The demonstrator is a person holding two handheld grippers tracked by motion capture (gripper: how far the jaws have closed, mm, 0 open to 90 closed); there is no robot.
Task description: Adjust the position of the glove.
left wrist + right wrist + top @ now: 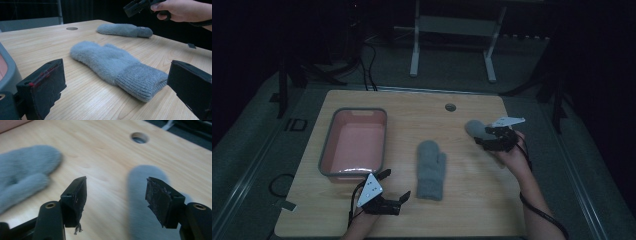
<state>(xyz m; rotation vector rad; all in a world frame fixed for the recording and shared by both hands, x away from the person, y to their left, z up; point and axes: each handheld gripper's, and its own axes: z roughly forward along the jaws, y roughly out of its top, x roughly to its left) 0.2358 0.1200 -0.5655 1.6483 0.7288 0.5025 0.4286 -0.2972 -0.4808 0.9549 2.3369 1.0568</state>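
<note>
**Two mittens flat on counter; both grippers released**

A grey mitten [431, 169] lies flat near the middle of the wooden counter [472, 210]; its long axis runs near to far, ribbed cuff toward the person, rounded tip away, thumb on the right side in the high view. A second mitten [474, 128] lies farther back and to the right, partly under the right gripper; in the left gripper view [125, 30] its long axis runs crosswise, cuff to the right; the two mittens are apart.

A grey bin [330, 145] with a pink interior stands at the left of the counter, long axis near to far; nothing is visible inside it. A round hole [450, 107] sits in the counter near the far edge.

The left gripper [393, 187] is at the near edge just in front of the bin; its fingers [47, 85] are spread wide, grasping nothing, aimed toward the first mitten's cuff. The right gripper [478, 134] hangs over the second mitten; its fingers [77, 197] are parted, grasping nothing; the mitten below is blurred.
</note>
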